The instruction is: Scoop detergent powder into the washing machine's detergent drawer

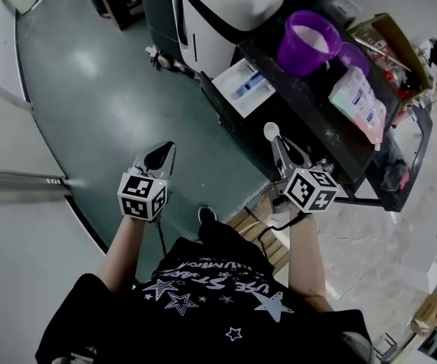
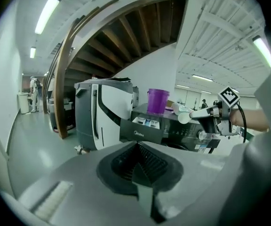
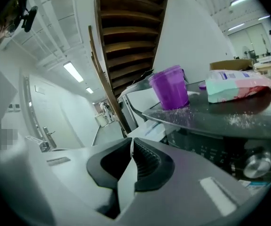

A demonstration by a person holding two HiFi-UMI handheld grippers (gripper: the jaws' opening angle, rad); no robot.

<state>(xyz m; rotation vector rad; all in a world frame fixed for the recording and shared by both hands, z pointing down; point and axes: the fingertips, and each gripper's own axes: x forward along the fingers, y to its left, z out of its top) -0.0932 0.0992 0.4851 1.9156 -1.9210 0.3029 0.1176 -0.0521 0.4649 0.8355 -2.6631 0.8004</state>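
Note:
The washing machine's dark top [image 1: 332, 139] lies to the right in the head view. On it stand a purple tub [image 1: 309, 40] of white powder and a detergent bag [image 1: 359, 101]. The white detergent drawer [image 1: 243, 86] is pulled out at the machine's front. My right gripper [image 1: 279, 144] is shut on a white spoon [image 1: 271, 132], held in front of the machine just short of the drawer. The left gripper view also shows the spoon [image 2: 183, 117], drawer [image 2: 142, 128] and tub [image 2: 157, 100]. My left gripper [image 1: 163, 152] hangs shut and empty over the floor, left of the machine.
A white and black machine [image 1: 226, 6] stands beyond the drawer. A cardboard box [image 1: 389, 36] sits behind the washer. Spilled powder [image 3: 239, 119] speckles the washer's top, and a control knob [image 3: 252, 164] sits on its front. A wooden staircase [image 2: 126, 36] rises behind.

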